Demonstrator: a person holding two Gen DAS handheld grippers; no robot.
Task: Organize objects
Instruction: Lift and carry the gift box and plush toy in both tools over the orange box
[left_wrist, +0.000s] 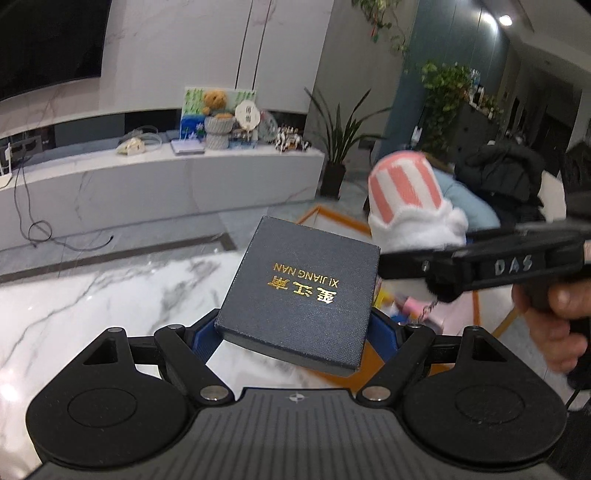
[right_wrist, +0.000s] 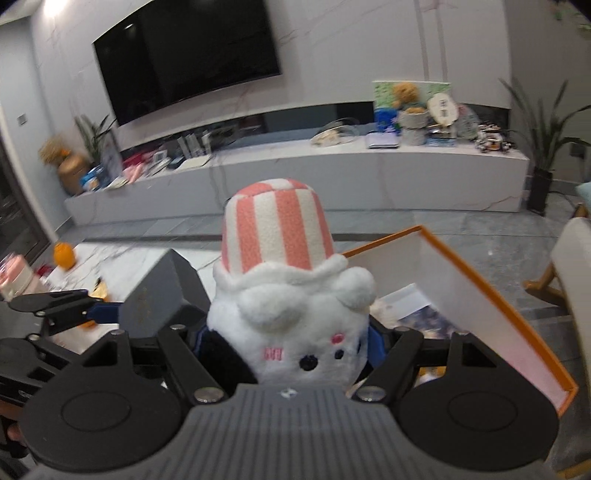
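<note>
My left gripper (left_wrist: 295, 328) is shut on a dark blue box (left_wrist: 303, 291) with gold lettering and holds it tilted above the white marble table (left_wrist: 92, 302). My right gripper (right_wrist: 288, 339) is shut on a white plush toy (right_wrist: 295, 317) with a pink-and-white striped hat, held upside down. The plush also shows in the left wrist view (left_wrist: 410, 206), with the right gripper (left_wrist: 424, 266) to the box's right. The blue box also shows in the right wrist view (right_wrist: 159, 295), at the plush's left. An open orange-edged box (right_wrist: 480, 288) stands just behind and to the right of the plush.
A long white TV console (right_wrist: 332, 173) with a teddy bear, books and trinkets runs along the far wall under a black TV (right_wrist: 184, 55). Potted plants (left_wrist: 340, 147) stand at its end. An orange object (right_wrist: 63, 254) and pink items lie at the table's left.
</note>
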